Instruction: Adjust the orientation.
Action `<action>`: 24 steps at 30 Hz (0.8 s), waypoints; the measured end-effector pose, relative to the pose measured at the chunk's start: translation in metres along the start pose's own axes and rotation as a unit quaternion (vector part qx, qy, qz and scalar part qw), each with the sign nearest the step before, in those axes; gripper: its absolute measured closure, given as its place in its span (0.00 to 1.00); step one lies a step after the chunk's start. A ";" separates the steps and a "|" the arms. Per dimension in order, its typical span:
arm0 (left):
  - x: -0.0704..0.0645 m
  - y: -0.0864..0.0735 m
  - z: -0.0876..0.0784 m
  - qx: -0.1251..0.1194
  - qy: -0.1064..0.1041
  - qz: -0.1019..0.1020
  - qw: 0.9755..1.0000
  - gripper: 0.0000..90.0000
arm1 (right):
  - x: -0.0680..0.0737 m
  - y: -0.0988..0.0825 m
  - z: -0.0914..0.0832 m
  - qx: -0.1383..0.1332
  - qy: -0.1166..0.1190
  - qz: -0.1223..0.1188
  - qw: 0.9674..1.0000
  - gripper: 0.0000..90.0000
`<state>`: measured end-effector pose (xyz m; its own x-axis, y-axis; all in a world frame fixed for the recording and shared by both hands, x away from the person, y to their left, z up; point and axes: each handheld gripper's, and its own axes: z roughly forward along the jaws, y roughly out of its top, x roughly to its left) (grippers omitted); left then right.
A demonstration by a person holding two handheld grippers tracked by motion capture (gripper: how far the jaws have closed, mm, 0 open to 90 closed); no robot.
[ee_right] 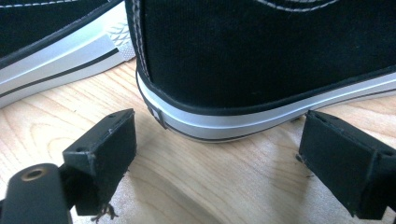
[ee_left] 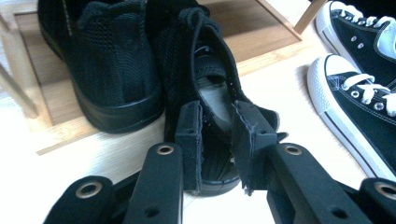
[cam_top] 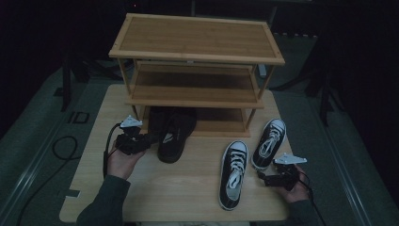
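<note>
A black shoe [cam_top: 173, 139] lies with its toe under the wooden rack [cam_top: 197, 55] and its heel out on the table. My left gripper [cam_top: 150, 140] is at that heel. In the left gripper view the pads of my left gripper [ee_left: 218, 112] stand close on either side of the black shoe's [ee_left: 212, 93] heel, open, with no squeeze showing. A second black shoe [ee_left: 112, 70] stands on the rack's bottom shelf [ee_left: 51, 107]. My right gripper [cam_top: 263, 178] is open, and the heel of a black-and-white sneaker [ee_right: 261, 51] lies just ahead of its wide-set pads [ee_right: 105, 149].
Two black-and-white sneakers [cam_top: 234, 172] [cam_top: 269, 141] lie side by side on the right of the table [cam_top: 188, 193]. The rack's top and middle shelves are bare. A cable [cam_top: 63, 146] loops on the floor at the left.
</note>
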<state>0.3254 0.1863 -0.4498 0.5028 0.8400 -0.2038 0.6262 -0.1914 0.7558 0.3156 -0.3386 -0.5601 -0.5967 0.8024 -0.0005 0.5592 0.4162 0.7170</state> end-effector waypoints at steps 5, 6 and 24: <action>-0.003 -0.007 0.001 0.026 0.015 0.021 0.999 0.86 | 0.000 0.000 0.000 0.000 0.000 0.000 1.000 0.12; -0.002 -0.011 0.003 0.033 0.014 0.019 0.999 0.89 | 0.000 0.000 0.000 0.000 0.000 0.000 1.000 0.12; 0.001 -0.062 0.036 0.131 0.023 0.026 0.991 1.00 | 0.000 0.000 0.000 0.000 0.000 0.001 1.000 0.12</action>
<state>0.3083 0.1802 -0.5199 0.5137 0.8471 -0.1360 0.7367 -0.3543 0.5760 0.3155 -0.3386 -0.5600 -0.5961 0.8029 0.0003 0.5600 0.4155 0.7168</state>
